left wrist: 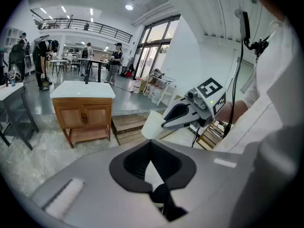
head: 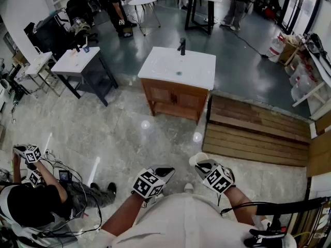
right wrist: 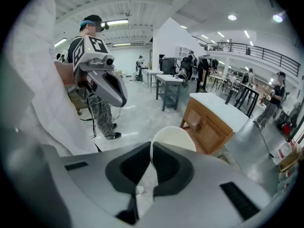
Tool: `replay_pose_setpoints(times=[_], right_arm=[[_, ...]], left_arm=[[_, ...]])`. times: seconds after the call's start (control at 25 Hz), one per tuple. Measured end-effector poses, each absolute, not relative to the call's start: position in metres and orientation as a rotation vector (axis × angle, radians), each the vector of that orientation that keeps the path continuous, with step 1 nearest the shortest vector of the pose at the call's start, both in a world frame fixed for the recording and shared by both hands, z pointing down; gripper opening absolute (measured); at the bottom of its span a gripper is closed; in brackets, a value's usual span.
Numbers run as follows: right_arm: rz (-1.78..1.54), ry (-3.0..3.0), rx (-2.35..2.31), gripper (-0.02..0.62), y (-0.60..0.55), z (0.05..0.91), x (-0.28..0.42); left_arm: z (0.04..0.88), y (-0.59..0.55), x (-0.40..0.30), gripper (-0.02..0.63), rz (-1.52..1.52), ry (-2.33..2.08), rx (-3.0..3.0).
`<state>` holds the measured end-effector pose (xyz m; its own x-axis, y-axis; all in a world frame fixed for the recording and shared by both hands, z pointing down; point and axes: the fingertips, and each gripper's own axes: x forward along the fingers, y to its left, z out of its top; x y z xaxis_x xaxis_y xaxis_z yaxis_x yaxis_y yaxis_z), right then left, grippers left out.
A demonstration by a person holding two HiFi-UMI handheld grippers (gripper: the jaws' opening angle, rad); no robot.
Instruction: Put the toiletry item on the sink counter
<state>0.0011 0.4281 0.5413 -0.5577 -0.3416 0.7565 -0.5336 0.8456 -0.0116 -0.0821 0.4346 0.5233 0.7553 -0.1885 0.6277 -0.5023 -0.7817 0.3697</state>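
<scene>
One step looks done: the right hand-held gripper [right wrist: 151, 148] pinches the white cup [right wrist: 173, 137] by its rim (left hand-held gripper [left wrist: 151, 144] closed, empty). The sink bench [head: 165, 66] stands well apart; carrying and setting down remain.

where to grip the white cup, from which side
Grip the white cup by its thin rim wall, one jaw inside, one outside, coming from the open end; its body looks too wide to span. The right gripper holds it so.

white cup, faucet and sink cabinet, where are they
white cup [right wrist: 178, 137], right gripper view, its outer wall
faucet [head: 181, 46], head view, its upright body
sink cabinet [head: 176, 98], head view, its wooden front
</scene>
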Motion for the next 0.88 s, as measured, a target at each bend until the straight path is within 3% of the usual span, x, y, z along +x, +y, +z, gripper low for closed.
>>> replay_pose_setpoints(times=[0.36, 0.88], right_arm=[[0.252, -2.232, 0.691, 0.015, 0.334, 0.546, 0.075], [0.371, -2.214, 0.729, 0.017, 0.207, 0.57, 0.079]], left_arm=[[0.515, 0.341, 0.002, 0.006, 0.759, -0.526, 2.491], [0.533, 0.208, -0.007, 0.006, 0.731, -0.499, 2.457]])
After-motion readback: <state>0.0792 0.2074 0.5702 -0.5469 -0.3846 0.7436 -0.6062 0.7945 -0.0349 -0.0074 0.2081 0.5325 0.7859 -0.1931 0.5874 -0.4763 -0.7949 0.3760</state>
